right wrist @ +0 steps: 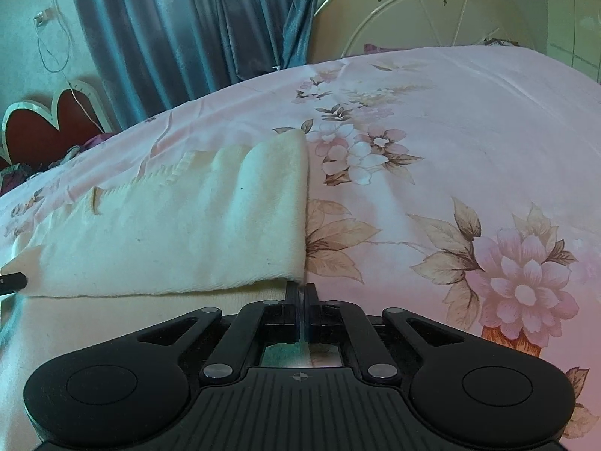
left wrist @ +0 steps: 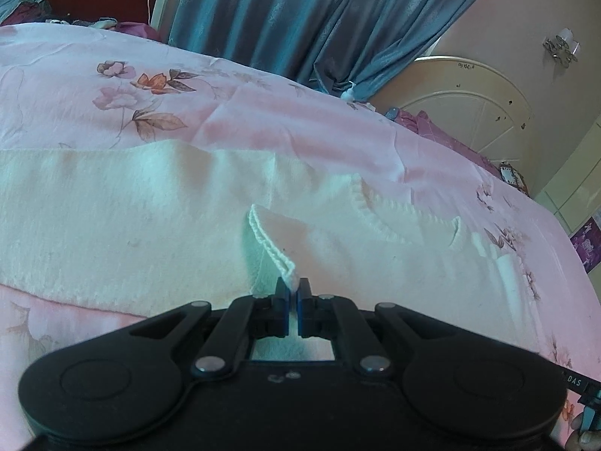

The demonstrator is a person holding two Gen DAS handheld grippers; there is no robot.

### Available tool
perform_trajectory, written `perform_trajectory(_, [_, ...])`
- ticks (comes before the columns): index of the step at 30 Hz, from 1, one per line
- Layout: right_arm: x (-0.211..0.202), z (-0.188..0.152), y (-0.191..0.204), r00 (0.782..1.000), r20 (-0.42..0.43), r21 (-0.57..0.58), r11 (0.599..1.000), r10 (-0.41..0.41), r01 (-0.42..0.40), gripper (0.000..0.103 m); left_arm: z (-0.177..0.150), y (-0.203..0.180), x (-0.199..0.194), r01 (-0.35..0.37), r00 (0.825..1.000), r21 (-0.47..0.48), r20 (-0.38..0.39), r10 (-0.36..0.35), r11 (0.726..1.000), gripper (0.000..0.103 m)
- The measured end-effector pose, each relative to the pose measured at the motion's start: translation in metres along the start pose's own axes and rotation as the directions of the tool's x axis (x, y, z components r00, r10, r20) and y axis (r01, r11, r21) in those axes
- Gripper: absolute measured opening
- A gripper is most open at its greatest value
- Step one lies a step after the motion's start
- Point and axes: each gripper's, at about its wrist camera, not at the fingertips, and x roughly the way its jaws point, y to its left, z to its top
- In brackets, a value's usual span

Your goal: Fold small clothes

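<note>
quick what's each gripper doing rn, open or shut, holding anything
Left gripper: shut on the stitched edge of the cream garment.
Right gripper: shut on the garment's near corner.

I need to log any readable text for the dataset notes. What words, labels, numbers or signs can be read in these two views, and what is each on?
"DAS" on a black bar at the lower right edge of the left wrist view; the print may run on out of view.
Small dark marks on the cream arched panel: too small and blurred to read.
Purple poster: print blurred, unreadable.
Right wrist view: no readable text.
</note>
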Motion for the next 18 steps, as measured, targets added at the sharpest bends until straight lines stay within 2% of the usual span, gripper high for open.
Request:
perform_trajectory(8, [0.000,0.003,0.001,1.000,-0.015,-0.020,1.000,0.001,-0.001,0.001,-0.005,0.003,0.002,-0.007,1.000,-0.008,-0.004,0.007,1.000,0.004])
perform_trajectory(9, [-0.007,0.005,-0.002,1.000,0.006,-0.014,1.000,0.002,-0.002,0.001,-0.005,0.002,0.000,-0.012,1.000,-0.001,0.000,0.012,1.000,0.009])
perform_trajectory(10, [-0.015,0.007,-0.003,0.999,0.032,-0.012,1.000,0.010,-0.009,0.001,-0.005,0.002,-0.003,-0.036,0.999,0.003,0.008,0.036,0.999,0.019])
perform_trajectory(12, [-0.031,0.012,-0.004,0.996,0.085,-0.033,0.999,0.025,-0.022,0.001,-0.003,0.001,-0.021,-0.111,0.990,0.014,0.088,0.109,0.994,0.031])
perform_trajectory(13, [-0.033,0.014,-0.003,0.994,0.097,-0.046,0.998,0.039,-0.034,0.001,-0.002,-0.003,-0.028,-0.132,0.983,0.033,0.130,0.126,0.991,0.034])
perform_trajectory(15, [-0.027,0.020,0.007,0.994,0.085,-0.077,0.995,0.072,-0.065,0.001,0.002,-0.016,-0.031,-0.105,0.983,0.065,0.160,0.093,0.992,0.035])
perform_trajectory(18, [-0.007,0.022,0.025,0.993,0.040,-0.088,0.990,0.112,-0.108,0.001,-0.002,-0.049,-0.012,-0.050,0.993,0.161,0.116,0.031,0.986,0.045])
